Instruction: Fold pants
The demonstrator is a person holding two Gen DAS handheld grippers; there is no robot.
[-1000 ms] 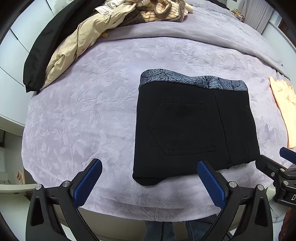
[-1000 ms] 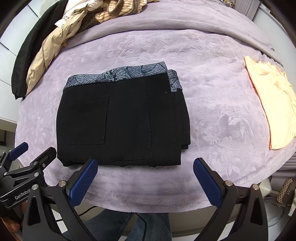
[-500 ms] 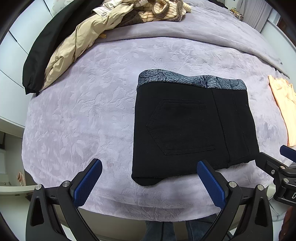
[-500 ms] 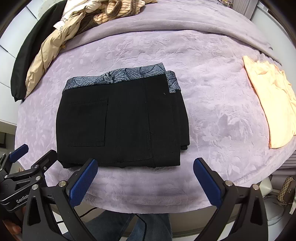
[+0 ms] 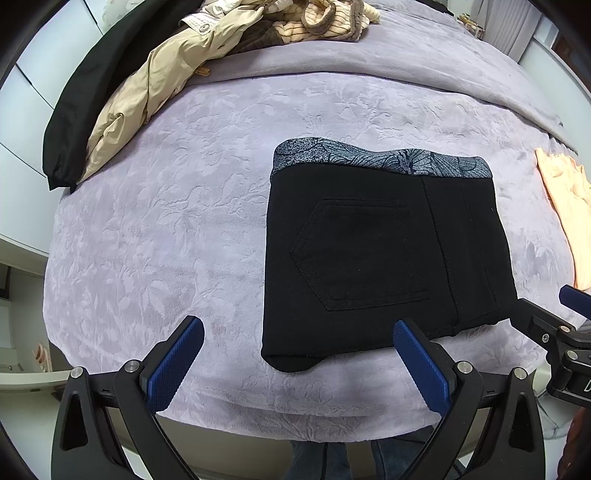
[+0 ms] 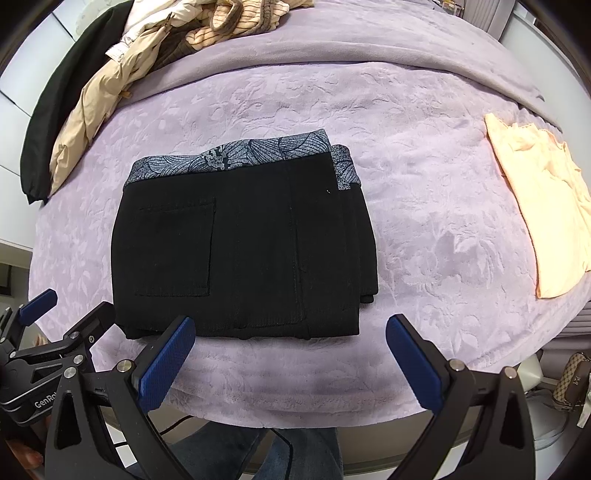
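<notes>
Lilac plush bedspread [image 5: 155, 221] with an embossed leaf pattern covered a bed, and a plainer mauve blanket [image 5: 424, 55] lay across its far side. At the far left edge sat a heap of clothes: a black garment [image 5: 92, 99], a beige padded jacket [image 5: 147, 96] and striped cream knitwear [image 5: 321, 22].

Only the right wrist view showed the whole peach garment [image 6: 543, 206] spread at the right of the bed, a patterned handbag [image 6: 572, 376] on the floor below, and the stacked edges of cloth along the right side of the pants. Only the left wrist view showed the pointed outline of the back pocket [image 5: 362, 254] and the rounded fold at the near left corner.

Black pants [image 5: 380, 258] lay folded into a compact rectangle near the front middle of the bed, flat, with a grey leaf-print waistband [image 5: 376, 160] along the far edge and the back pocket facing up.

Left gripper [image 5: 295, 354] hung at the near edge of the bed, its blue-padded fingers spread wide and holding nothing; the near left corner of the pants lay between them, further in on the bed and untouched. Right gripper [image 6: 291, 354] hung likewise, spread wide and empty, with the near edge of the pants just beyond its fingertips. A person's legs in dark trousers [image 6: 295, 454] showed below the bed edge
</notes>
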